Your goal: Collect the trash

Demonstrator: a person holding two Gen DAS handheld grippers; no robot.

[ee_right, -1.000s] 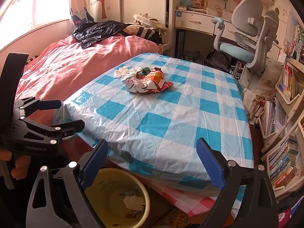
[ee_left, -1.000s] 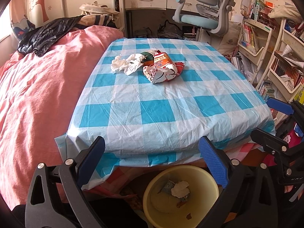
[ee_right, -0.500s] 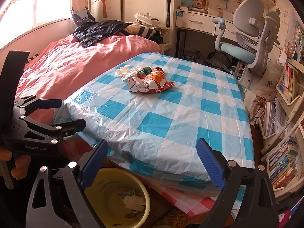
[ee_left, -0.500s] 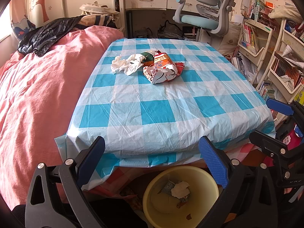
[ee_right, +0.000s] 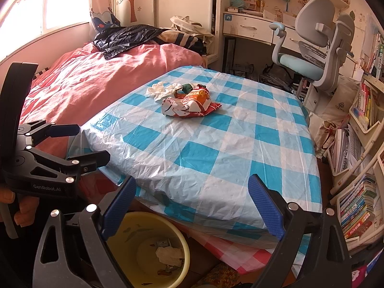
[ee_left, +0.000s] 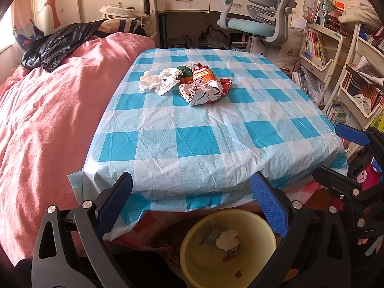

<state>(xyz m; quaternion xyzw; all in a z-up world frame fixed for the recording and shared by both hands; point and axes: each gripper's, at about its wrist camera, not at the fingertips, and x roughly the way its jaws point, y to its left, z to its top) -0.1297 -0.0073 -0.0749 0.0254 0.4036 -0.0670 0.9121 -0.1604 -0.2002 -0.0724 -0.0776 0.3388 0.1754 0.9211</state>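
A pile of trash lies on the far half of the blue-checked table point(ee_left: 196, 141): crumpled white tissue point(ee_left: 158, 81), a red and white snack bag point(ee_left: 204, 88) and a green wrapper point(ee_left: 186, 70) behind it. In the right wrist view the same tissue point(ee_right: 163, 90) and snack bag point(ee_right: 189, 103) show. A yellow bin point(ee_left: 189, 244) under the table's near edge holds a tissue ball and scraps. My left gripper point(ee_left: 192, 192) hangs open above the bin, holding nothing. My right gripper point(ee_right: 192, 194) is open too, empty, beside the left one point(ee_right: 81, 144).
A pink bedspread point(ee_left: 48, 120) borders the table's left side, with a black jacket point(ee_left: 57, 43) on it. A grey and blue office chair point(ee_left: 261, 24) and a desk stand behind the table. Bookshelves point(ee_left: 355, 72) crowd the right side. A hand grips the left gripper's handle point(ee_right: 21, 211).
Both views have shifted only slightly; the grippers hover nearly still above the bin, both open. The trash on the table has not moved.
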